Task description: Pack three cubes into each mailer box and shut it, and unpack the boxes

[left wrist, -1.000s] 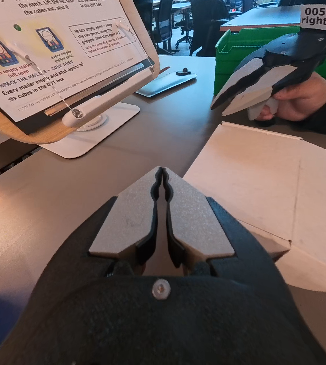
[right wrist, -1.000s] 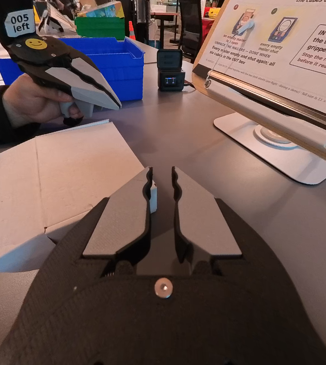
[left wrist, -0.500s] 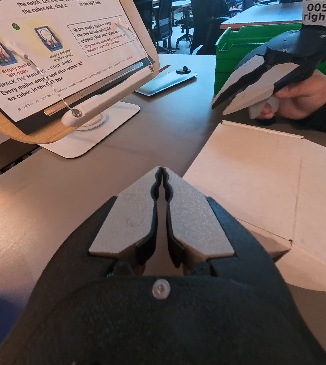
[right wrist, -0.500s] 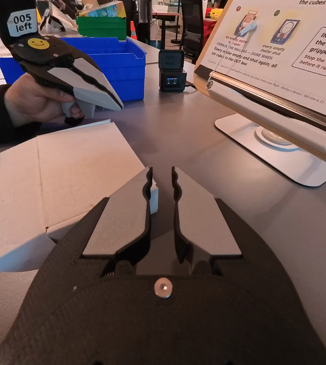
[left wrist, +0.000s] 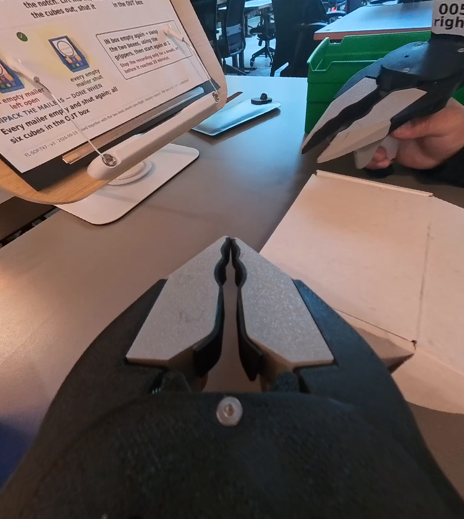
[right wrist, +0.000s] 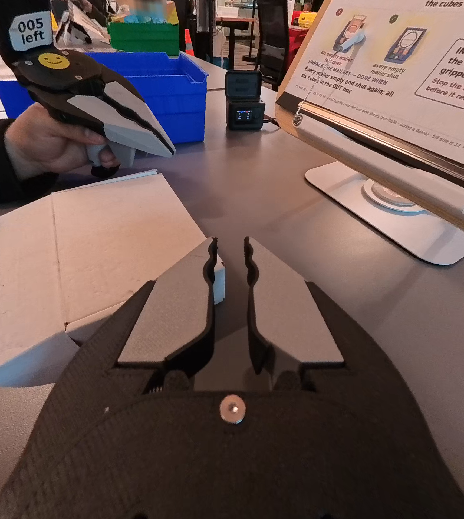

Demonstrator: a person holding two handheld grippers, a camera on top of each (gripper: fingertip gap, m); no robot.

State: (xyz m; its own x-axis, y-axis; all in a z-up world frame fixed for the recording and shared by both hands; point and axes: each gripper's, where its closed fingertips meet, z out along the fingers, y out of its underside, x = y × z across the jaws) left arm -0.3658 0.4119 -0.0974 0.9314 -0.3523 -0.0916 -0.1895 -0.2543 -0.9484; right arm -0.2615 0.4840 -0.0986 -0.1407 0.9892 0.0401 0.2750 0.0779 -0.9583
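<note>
A white mailer box (right wrist: 107, 241) lies closed and flat on the grey table (right wrist: 253, 196), between the two grippers. No cubes are visible in either view.

The left gripper (left wrist: 230, 243) is held above the table just to the left of the box's near corner. Its fingers (left wrist: 185, 309) are drawn together, tips touching or nearly so, with nothing between them. The right wrist view confirms this: the same gripper, held in a hand (right wrist: 48, 143), hangs above the far edge of the box with its jaws closed.

The right gripper (right wrist: 230, 243) is held at the right-hand edge of the box, its left finger overlapping the box's corner in view; whether it touches cannot be told. Its fingers stand a narrow gap apart and hold nothing.

A wooden stand bearing a printed instruction sheet (left wrist: 79, 84) rests on a white base at the back of the table. A blue bin (right wrist: 169, 95) stands behind the left gripper, a green bin (left wrist: 337, 92) behind the right gripper, and a small black device with a lit screen (right wrist: 244, 104) beside the blue bin.
</note>
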